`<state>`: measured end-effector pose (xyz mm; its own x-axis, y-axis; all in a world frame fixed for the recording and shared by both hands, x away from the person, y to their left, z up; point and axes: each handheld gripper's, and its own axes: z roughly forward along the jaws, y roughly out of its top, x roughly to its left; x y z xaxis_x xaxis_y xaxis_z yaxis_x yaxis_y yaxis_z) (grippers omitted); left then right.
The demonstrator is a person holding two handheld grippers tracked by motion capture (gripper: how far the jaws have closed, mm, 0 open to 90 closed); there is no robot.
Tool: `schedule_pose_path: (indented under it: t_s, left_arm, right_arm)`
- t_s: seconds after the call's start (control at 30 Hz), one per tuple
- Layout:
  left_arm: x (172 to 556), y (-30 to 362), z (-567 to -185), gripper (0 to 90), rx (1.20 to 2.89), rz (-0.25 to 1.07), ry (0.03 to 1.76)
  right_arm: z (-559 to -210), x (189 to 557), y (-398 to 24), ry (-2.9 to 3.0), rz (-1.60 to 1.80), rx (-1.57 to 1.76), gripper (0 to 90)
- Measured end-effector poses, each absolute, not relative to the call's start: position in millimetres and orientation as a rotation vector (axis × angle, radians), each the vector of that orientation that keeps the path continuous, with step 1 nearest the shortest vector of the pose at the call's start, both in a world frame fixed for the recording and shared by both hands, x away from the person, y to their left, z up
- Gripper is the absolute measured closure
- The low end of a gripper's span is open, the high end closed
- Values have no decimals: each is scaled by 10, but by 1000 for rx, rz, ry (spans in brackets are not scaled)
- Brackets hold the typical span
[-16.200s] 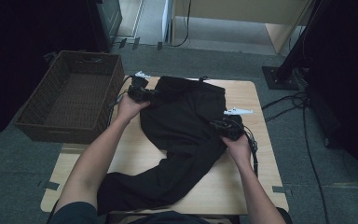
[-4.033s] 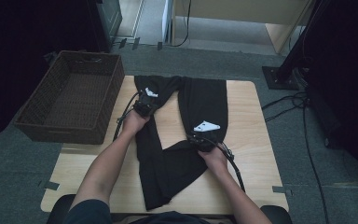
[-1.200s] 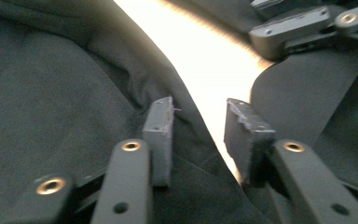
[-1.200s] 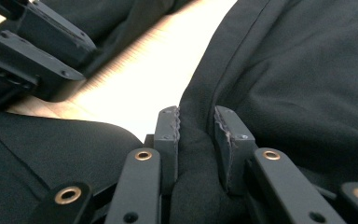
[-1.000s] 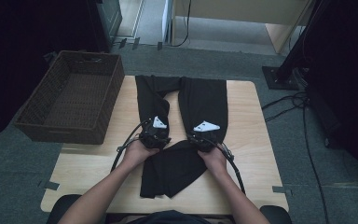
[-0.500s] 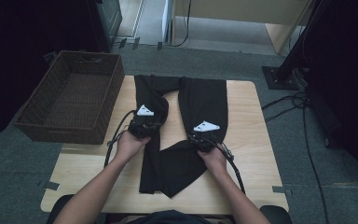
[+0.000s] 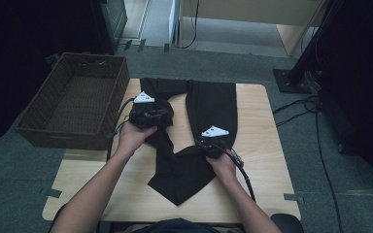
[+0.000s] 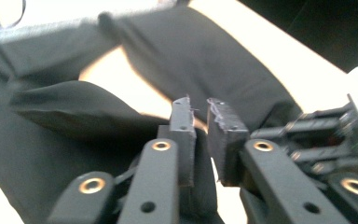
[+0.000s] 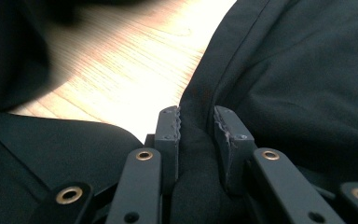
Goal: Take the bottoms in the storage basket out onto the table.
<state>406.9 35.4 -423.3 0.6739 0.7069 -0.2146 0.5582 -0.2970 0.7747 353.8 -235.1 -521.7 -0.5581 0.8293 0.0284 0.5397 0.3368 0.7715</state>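
Left tongs (image 8: 199,107): just eased a little wider, yet pinching a raised fold of the black trousers (image 7: 212,104), dark cloth caught low between the jaws, only a narrow gap at the tips. Held up off the surface (image 7: 262,126) by the left hand (image 7: 133,136), just beside the near right corner of the wicker basket (image 7: 63,138). Right tongs (image 9: 196,116): pressed onto the trousers too, a ridge of cloth squeezed between the two pads, low on the surface and farther from the basket than the left pair, right hand (image 7: 221,162) behind them. Trousers spread flat on the surface to the right of the basket, two legs side by side reaching toward the far edge, bare wood between them, the leg nearer the basket bunched around the left tongs, the near part folded to a point well away from the basket.
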Motion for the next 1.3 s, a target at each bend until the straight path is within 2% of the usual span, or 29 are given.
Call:
schedule_pose_path:
  t_s: [0.37,0.53,0.73,0.93,1.0,1.1,1.2,1.3]
  left_arm:
    - [3779,442,-4710,617,2112,129,1034]
    - [3581,420,-4812,596,2132,100,1000]
    - [3327,199,-4838,555,2172,61,920]
    - [3272,57,-5027,513,2264,138,886]
    - [3266,64,-5044,552,2254,189,886]
    - [3229,101,-5092,741,2234,273,848]
    - [3244,122,-5090,834,2237,272,838]
    - [3265,124,-5064,876,2237,240,855]
  right_arm:
    - [-5218,3538,-2351,2235,1075,1209,726]
    - [-5217,3537,-2353,2237,1074,1208,727]
    - [-5217,3537,-2352,2237,1074,1209,726]
    - [-5217,3537,-2352,2238,1074,1209,726]
    - [-5217,3537,-2352,2238,1074,1209,726]
    - [-5217,3537,-2352,2238,1074,1207,726]
    - [-5217,3537,-2352,2238,1073,1205,726]
    - [-5217,3536,-2351,2237,1074,1209,727]
